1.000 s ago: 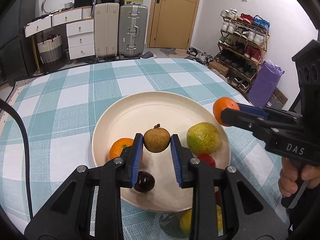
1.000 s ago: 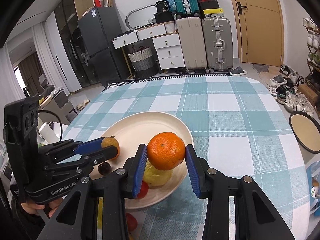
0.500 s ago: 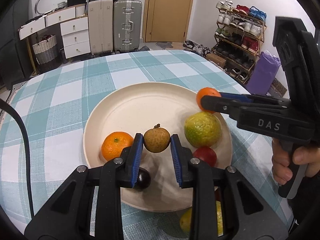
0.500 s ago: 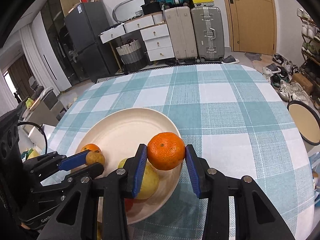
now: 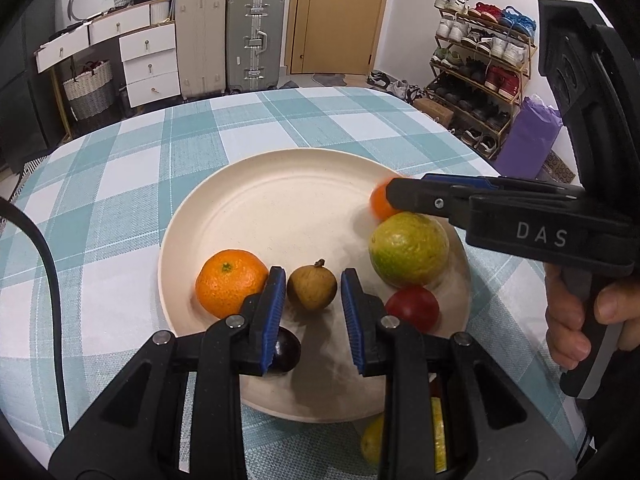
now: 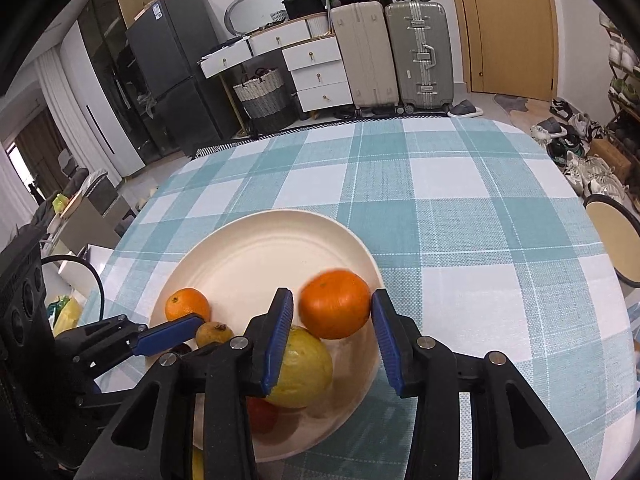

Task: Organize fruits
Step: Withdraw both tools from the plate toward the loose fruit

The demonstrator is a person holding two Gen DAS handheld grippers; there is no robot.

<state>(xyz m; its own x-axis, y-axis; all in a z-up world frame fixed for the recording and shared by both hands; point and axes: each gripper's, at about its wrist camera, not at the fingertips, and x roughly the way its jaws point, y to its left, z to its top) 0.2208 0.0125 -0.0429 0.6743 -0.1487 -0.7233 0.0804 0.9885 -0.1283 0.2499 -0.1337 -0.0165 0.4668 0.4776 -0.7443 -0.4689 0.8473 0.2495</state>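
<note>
A cream plate (image 5: pixel 280 208) (image 6: pixel 260 256) sits on the checked table. My left gripper (image 5: pixel 313 292) is open around a small brown fruit (image 5: pixel 312 289) (image 6: pixel 213 333) resting on the plate, with gaps on both sides. My right gripper (image 6: pixel 332 312) is open; an orange (image 6: pixel 335 304) (image 5: pixel 380 202) lies between its pads at the plate's right rim, blurred, touching only the right pad. On the plate also lie another orange (image 5: pixel 230 282) (image 6: pixel 187 304), a green-yellow citrus (image 5: pixel 409 249) (image 6: pixel 300 372), a red fruit (image 5: pixel 412 307) and a dark plum (image 5: pixel 285 350).
A yellow fruit (image 5: pixel 374 446) lies on the table just below the plate, partly hidden by my left gripper. A round stool (image 6: pixel 614 240) stands off the table's right edge. Suitcases, drawers and a shoe rack line the room behind.
Both grippers have lowered to the plate and opened. The brown fruit now rests on the plate between the left pads; the orange has dropped from the right pads' grip.
</note>
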